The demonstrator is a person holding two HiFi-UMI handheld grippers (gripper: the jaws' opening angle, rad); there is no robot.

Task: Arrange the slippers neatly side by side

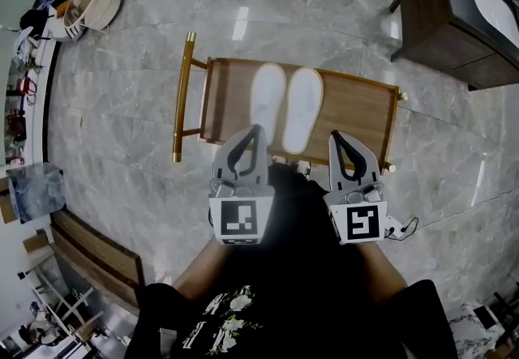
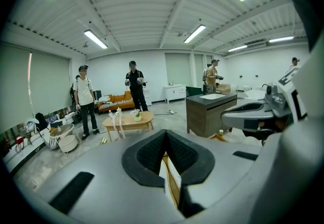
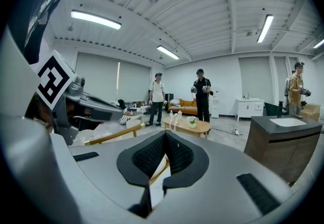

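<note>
- A low wooden rack (image 1: 361,110) is set on the floor ahead of both grippers.
- The white slippers (image 1: 302,106) are laid on it side by side, long axes running away from the person.
- The left gripper (image 1: 258,130) is closed and empty, in line with the left slipper's near end.
- The right gripper (image 1: 336,138) is likewise closed and empty, and is offset to the right of the pair.

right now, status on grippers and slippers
Left gripper, right gripper: jaws shut, empty. White slippers side by side on wooden bench. Nothing blocking them.
</note>
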